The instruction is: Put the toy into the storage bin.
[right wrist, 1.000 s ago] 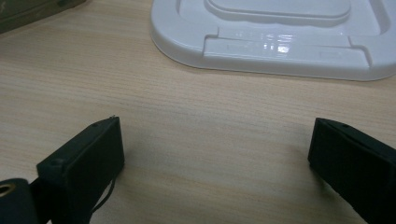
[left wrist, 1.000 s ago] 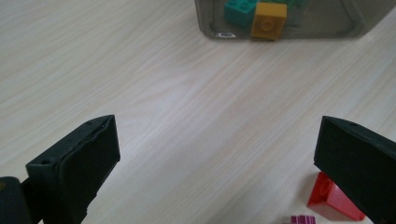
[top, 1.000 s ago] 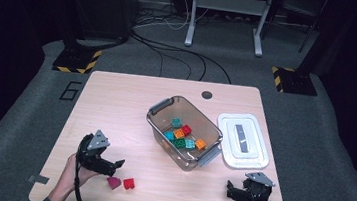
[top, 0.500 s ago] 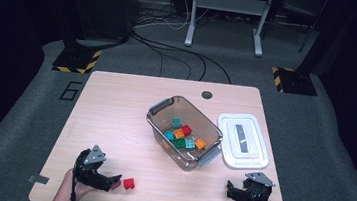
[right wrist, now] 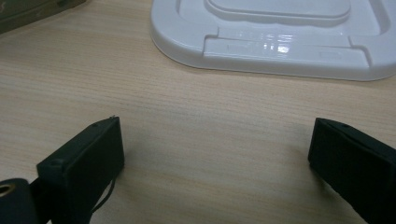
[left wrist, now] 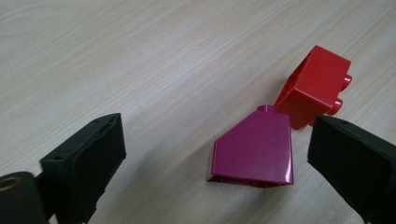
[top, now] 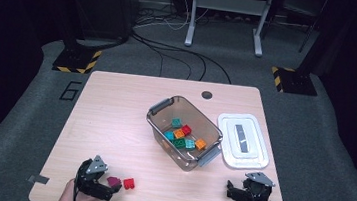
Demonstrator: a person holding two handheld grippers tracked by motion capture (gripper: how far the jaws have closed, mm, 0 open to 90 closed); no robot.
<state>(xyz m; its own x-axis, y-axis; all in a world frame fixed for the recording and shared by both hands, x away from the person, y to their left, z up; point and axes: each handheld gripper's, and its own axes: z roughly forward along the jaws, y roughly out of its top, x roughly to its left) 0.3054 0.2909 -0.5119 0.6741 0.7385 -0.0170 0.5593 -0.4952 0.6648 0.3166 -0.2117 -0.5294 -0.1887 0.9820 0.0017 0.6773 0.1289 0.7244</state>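
Two loose bricks remain outside the bin point(top: 183, 137): a magenta sloped brick point(left wrist: 254, 148) touching a red brick point(left wrist: 314, 88) near the table's point(top: 115, 109) front edge. Left gripper point(left wrist: 210, 154) straddles the magenta brick, jaws wide and just starting to close, pads not touching. Right gripper point(right wrist: 215, 154) rests wide, empty. Seven bricks already lie binned; the lid point(top: 242, 140) sits beside, unfitted.

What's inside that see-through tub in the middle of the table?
The clear tub holds small toy bricks: teal, red, orange and green ones, lying loose on its bottom. Its white lid lies on the table beside it. Whether more bricks hide beneath those cannot be told.
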